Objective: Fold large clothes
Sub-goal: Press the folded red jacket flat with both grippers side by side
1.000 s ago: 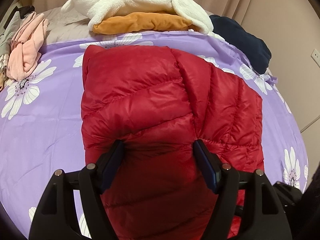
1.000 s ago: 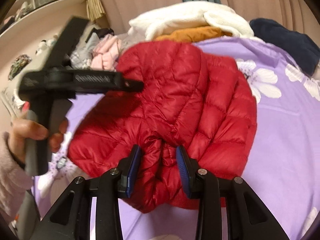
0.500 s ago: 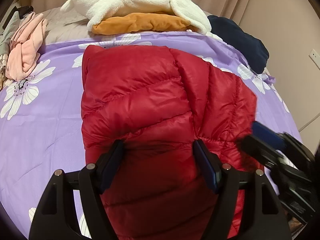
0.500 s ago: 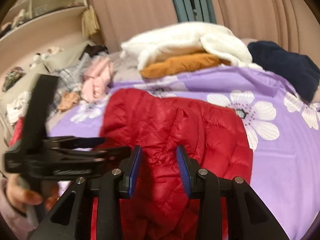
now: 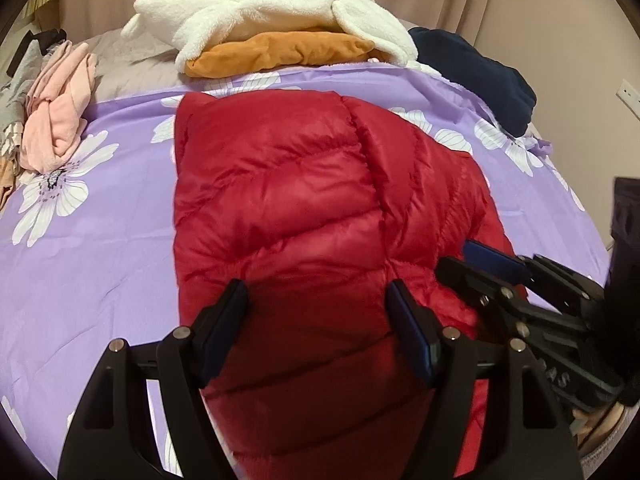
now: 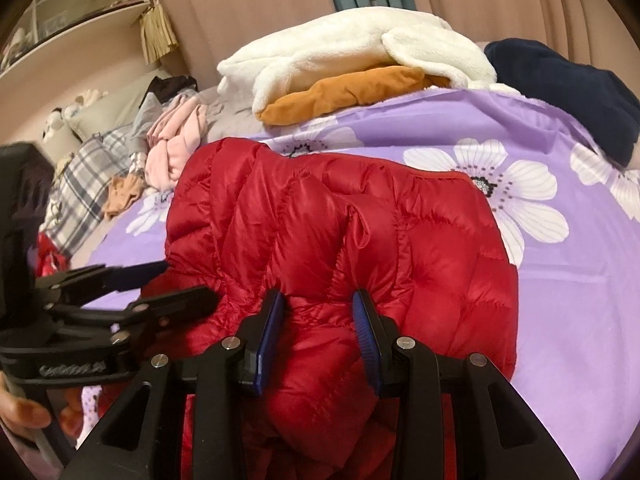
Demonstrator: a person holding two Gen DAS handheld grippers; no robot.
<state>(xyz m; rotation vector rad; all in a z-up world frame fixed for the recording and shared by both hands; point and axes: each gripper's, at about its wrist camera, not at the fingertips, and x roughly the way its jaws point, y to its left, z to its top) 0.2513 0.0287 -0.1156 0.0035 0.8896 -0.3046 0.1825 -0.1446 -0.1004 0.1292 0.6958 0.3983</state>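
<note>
My left gripper (image 5: 316, 328) has its jaws spread wide over the near hem of the red down jacket (image 5: 304, 208), gripping nothing. Just to its right, my right gripper (image 6: 318, 328) has its jaws around a bunched fold of that hem. The jacket's long axis runs straight ahead of both across the bed (image 5: 100, 248).

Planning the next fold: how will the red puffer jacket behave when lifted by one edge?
The red puffer jacket looks puffy and quilted, so probably light yet floppy, sagging between grips. Its shiny shell may slip in the right claw.
</note>
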